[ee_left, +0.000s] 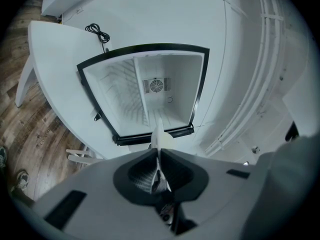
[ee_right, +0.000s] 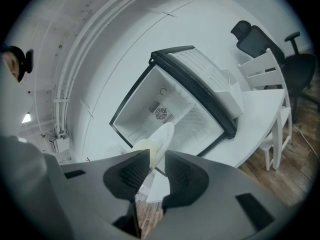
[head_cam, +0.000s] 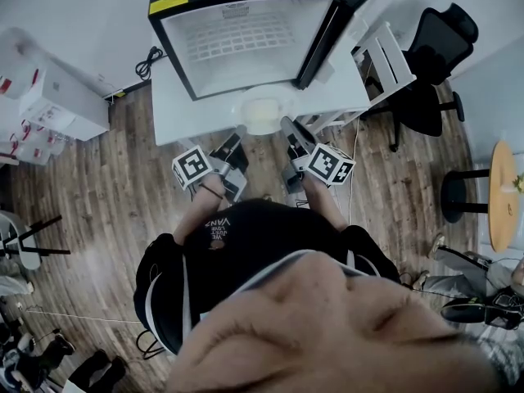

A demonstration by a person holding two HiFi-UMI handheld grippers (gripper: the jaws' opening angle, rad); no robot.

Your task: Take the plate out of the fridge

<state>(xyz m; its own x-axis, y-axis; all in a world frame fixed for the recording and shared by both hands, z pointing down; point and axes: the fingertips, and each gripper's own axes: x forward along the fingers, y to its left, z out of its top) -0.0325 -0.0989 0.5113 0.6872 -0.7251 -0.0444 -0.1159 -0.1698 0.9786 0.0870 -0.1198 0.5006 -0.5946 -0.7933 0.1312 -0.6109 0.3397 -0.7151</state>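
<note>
Closest to the camera, the person's two forearms reach forward, one gripper in each hand. The left gripper (head_cam: 240, 131) has its fingers almost together, clamped on the thin left edge of the plate (head_cam: 262, 110). The right gripper (head_cam: 286, 124) has its fingers set wider, closed on the plate's right edge, which shows between them in the right gripper view. Carried between the two, the pale plate lies roughly level, outside the fridge (head_cam: 246, 31) and over the front edge of the white desk (head_cam: 173, 105). The fridge stands on that desk just beyond, with its door swung open to the right. A white chair (head_cam: 385, 56) is beside the desk, and a black office chair (head_cam: 434, 64) stands farther right.
</note>
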